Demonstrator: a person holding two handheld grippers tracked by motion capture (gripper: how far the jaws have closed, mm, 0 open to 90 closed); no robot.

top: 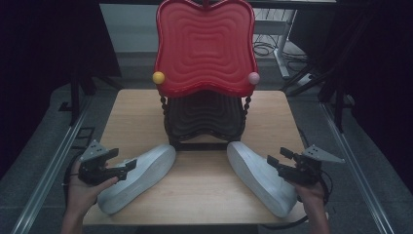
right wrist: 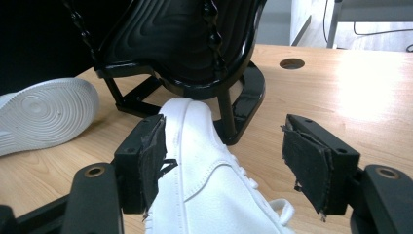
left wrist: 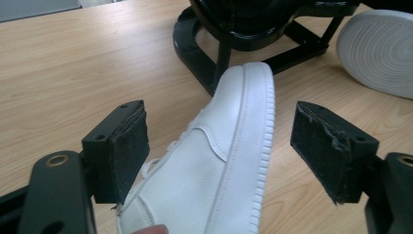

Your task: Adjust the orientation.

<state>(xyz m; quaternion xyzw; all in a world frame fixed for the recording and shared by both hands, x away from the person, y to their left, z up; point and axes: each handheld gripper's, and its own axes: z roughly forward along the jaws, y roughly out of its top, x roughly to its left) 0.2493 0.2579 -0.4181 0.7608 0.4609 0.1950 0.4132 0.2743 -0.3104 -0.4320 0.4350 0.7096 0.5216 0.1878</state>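
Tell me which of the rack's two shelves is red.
The upper shelf is red, ending in a yellow ball and a pink ball; the lower shelf beneath it is black.

Two white sneakers [top: 139, 176] [top: 260, 176] on their sides, toes toward the rack.

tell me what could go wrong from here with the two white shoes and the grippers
1. The left gripper stands open around the left shoe, which lies on its side; closing across the rounded upper, the pads might slip.
2. The right shoe reaches the table front edge; a nudge from the open right gripper could push it off.
3. Both toes sit close to the black rack base and may snag it when lifted.
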